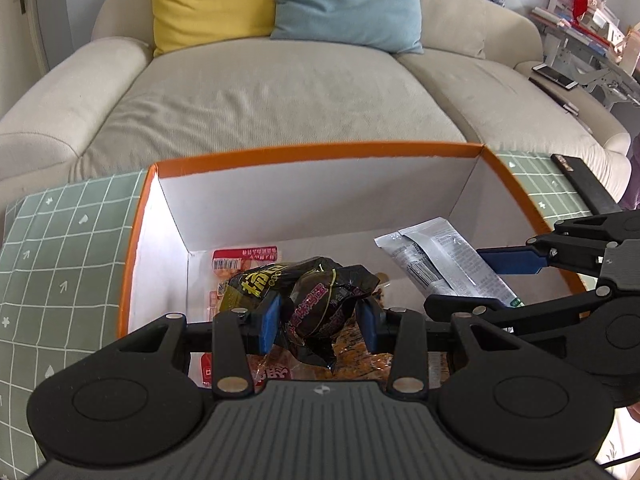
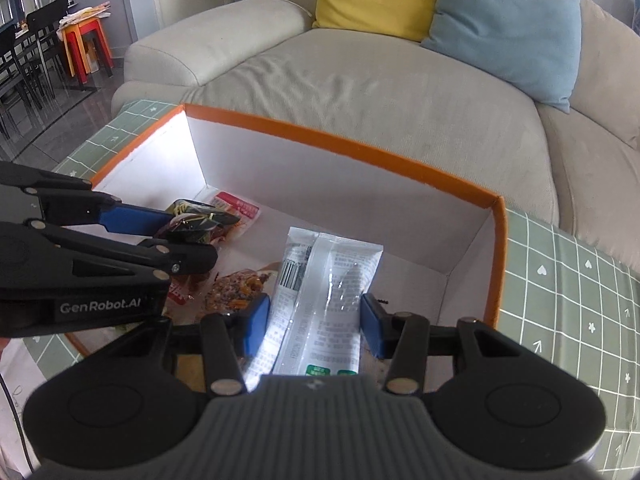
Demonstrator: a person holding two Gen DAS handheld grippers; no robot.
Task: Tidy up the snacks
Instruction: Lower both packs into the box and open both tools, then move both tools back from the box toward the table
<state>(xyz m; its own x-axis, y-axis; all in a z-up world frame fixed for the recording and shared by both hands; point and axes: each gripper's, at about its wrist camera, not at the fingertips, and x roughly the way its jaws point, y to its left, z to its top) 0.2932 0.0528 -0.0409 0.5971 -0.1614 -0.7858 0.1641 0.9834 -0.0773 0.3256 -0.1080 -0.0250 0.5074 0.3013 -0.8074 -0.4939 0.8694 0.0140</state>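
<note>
An open box (image 1: 320,150) with an orange rim and white walls stands on a green gridded tablecloth. My left gripper (image 1: 322,318) is inside it, shut on a crumpled black snack packet (image 1: 320,292) held between the blue pads. That gripper (image 2: 186,238) and black packet (image 2: 200,220) also show at the left of the right wrist view. My right gripper (image 2: 314,328) is shut on a long white and silver packet (image 2: 320,280) over the right half of the box (image 2: 360,152). The same gripper (image 1: 460,280) and white packet (image 1: 436,256) appear at the right of the left wrist view.
Loose snacks lie on the box floor: a red and white packet (image 1: 244,258) and orange packets (image 2: 240,290). A beige sofa (image 1: 280,92) with a yellow cushion (image 1: 208,0) and a blue cushion (image 1: 348,0) stands behind. A black bar (image 1: 584,188) lies on the cloth at right.
</note>
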